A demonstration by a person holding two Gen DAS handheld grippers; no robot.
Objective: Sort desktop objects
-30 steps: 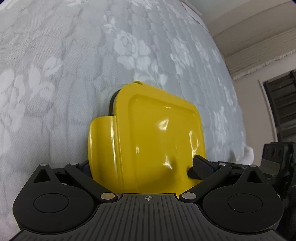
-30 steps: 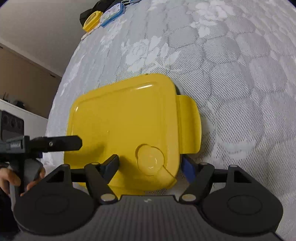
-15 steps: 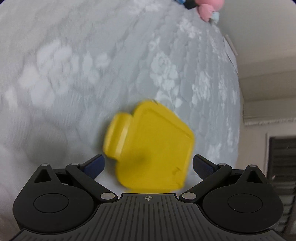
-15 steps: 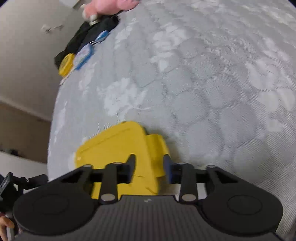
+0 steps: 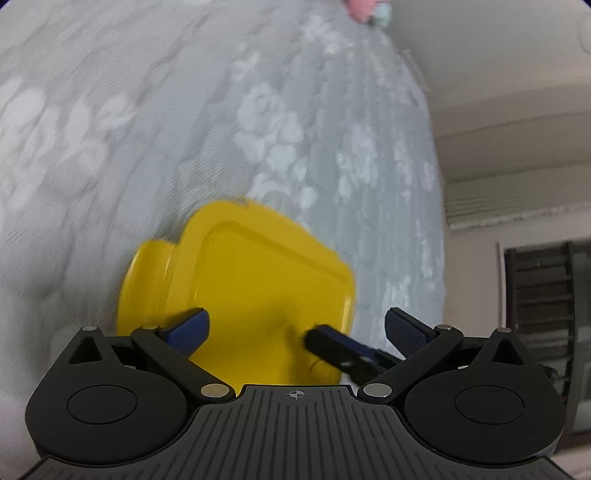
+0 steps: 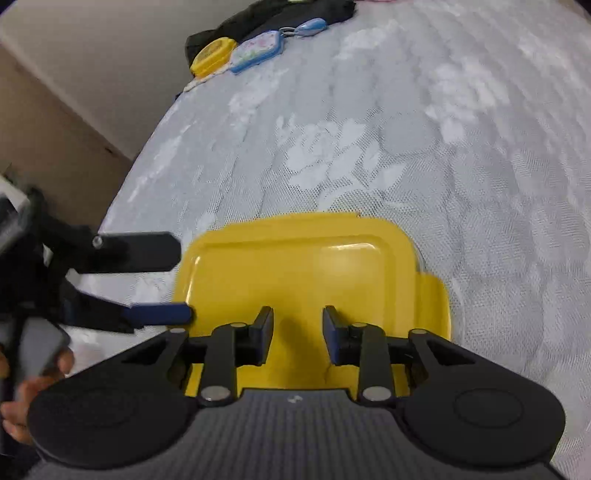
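Right wrist view: right hand-held gripper [image 6: 297, 325] half-spread over yellow lid [image 6: 295, 266], left hand-held gripper [image 5: 295, 328] spread wide

Surface: a bed [image 6: 424, 155] is carrying everything; its pale grey cover is showing a white floral and honeycomb weave [image 5: 155, 122].
Near edge: a yellow lid [image 6: 299, 273] is lying flat on the cover, its tab [image 6: 436, 306] pointing to the right in the right wrist view.
Far edge, right wrist view: a yellow case [image 6: 213, 55] and a blue-rimmed case [image 6: 258, 51] are lying just beside each other, with a blue fob [image 6: 309, 27] next to them, all against a black cloth [image 6: 273, 14].
Far edge, left wrist view: something pink [image 5: 364, 9] is lying there, blurred.
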